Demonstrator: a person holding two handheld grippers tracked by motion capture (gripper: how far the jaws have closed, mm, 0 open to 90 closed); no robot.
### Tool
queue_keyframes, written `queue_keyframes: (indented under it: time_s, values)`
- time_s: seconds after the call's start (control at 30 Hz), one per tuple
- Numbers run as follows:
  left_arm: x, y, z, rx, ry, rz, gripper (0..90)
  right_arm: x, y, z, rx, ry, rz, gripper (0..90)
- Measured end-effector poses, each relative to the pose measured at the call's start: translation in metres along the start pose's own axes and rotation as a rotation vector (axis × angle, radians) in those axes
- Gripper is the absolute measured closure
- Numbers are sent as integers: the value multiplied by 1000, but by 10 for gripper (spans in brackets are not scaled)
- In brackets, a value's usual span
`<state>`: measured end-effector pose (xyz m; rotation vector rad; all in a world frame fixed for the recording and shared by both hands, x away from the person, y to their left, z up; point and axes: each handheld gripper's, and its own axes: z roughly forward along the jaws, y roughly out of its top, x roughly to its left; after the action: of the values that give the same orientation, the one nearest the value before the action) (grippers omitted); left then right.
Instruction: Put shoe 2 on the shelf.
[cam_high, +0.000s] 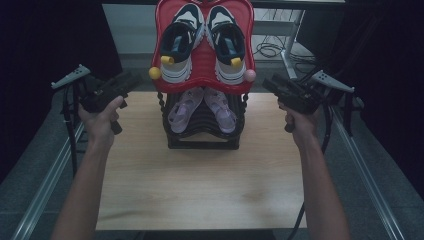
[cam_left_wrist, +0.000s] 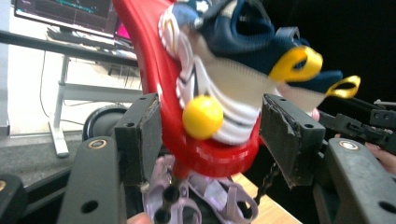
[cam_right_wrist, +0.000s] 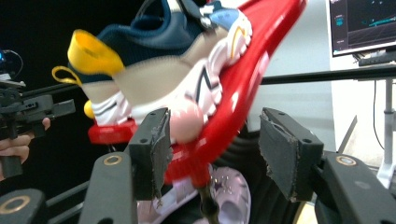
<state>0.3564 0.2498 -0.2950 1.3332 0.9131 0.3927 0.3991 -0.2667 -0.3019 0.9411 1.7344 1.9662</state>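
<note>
- Right now both my grippers stand with jaws spread wide and nothing between the pads; the left gripper (cam_high: 131, 80) hangs off one side of the shoe rack, the right gripper (cam_high: 270, 84) off the other, each apart from it.
- Just ahead of my left fingers (cam_left_wrist: 140, 135) sits the yellow ball (cam_left_wrist: 202, 117) at the lower corner of the red tray (cam_left_wrist: 154, 70), framed between the two pads but not touching either.
- Just ahead of my right fingers (cam_right_wrist: 152, 144) the pink ball (cam_right_wrist: 186, 123) sits at the tray's other lower corner, close beside the near pad; I cannot tell whether it touches.
- Beyond the balls, the pair of navy and white sneakers (cam_high: 199, 42) rests heels-down on the tilted tray, their yellow heel loops (cam_left_wrist: 295, 63) pointing toward me.
- Below my fingers, the lilac sandals (cam_high: 202, 109) lie on the black lower shelf (cam_high: 202, 137), which stands on the wooden table (cam_high: 200, 185).
- Risk, as I judge it: if one side closes or lifts before the other, the tray could twist on its posts and the sneakers slide off the low edge.
- The balls are round and smooth-looking; a pinch off-centre may squirt out of the pads.
- Pushing inward too hard could shove the whole rack across the table.
</note>
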Motion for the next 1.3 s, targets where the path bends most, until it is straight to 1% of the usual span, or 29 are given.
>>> queue_keyframes:
  time_s: [0.1, 0.17, 0.27, 0.43, 0.47, 0.57, 0.67, 0.7, 0.8, 0.9, 1.03, 1.13, 1.17, 1.23, 1.3]
  values:
    - [2, -12, -1, 11, 1, -5, 394, -2, -14, -5, 3, 0, 11, 431]
    - [4, -22, -4, 9, -6, -23, 395, -4, -26, -7, 16, -2, 19, 428]
    - [8, -37, -9, 12, -5, -41, 396, -6, -43, -11, 31, -7, 34, 426]
    - [14, -59, -17, 23, 12, -54, 398, -10, -71, -16, 56, -12, 53, 421]
    - [16, -65, -19, 23, 16, -58, 398, -11, -76, -17, 62, -15, 50, 420]
    - [20, -78, -20, 36, 16, -75, 398, -12, -92, -18, 79, -19, 58, 417]
    - [23, -94, -20, 60, 21, -86, 398, -14, -108, -19, 96, -25, 64, 415]
    - [25, -101, -20, 68, 24, -92, 398, -14, -113, -19, 101, -25, 73, 414]
    - [29, -118, -19, 90, 31, -105, 399, -15, -129, -18, 128, -36, 71, 412]
    - [34, -136, -18, 119, 42, -118, 400, -16, -143, -18, 156, -42, 83, 411]
    - [38, -154, -17, 149, 54, -128, 401, -18, -159, -18, 183, -61, 85, 409]
    - [40, -165, -17, 170, 63, -125, 402, -19, -170, -18, 211, -75, 75, 408]
    - [40, -170, -17, 178, 64, -131, 403, -19, -174, -17, 221, -78, 77, 408]
    - [41, -179, -15, 201, 69, -127, 403, -20, -181, -16, 254, -82, 79, 403]
    - [42, -186, -15, 216, 73, -135, 403, -20, -188, -16, 262, -90, 73, 404]
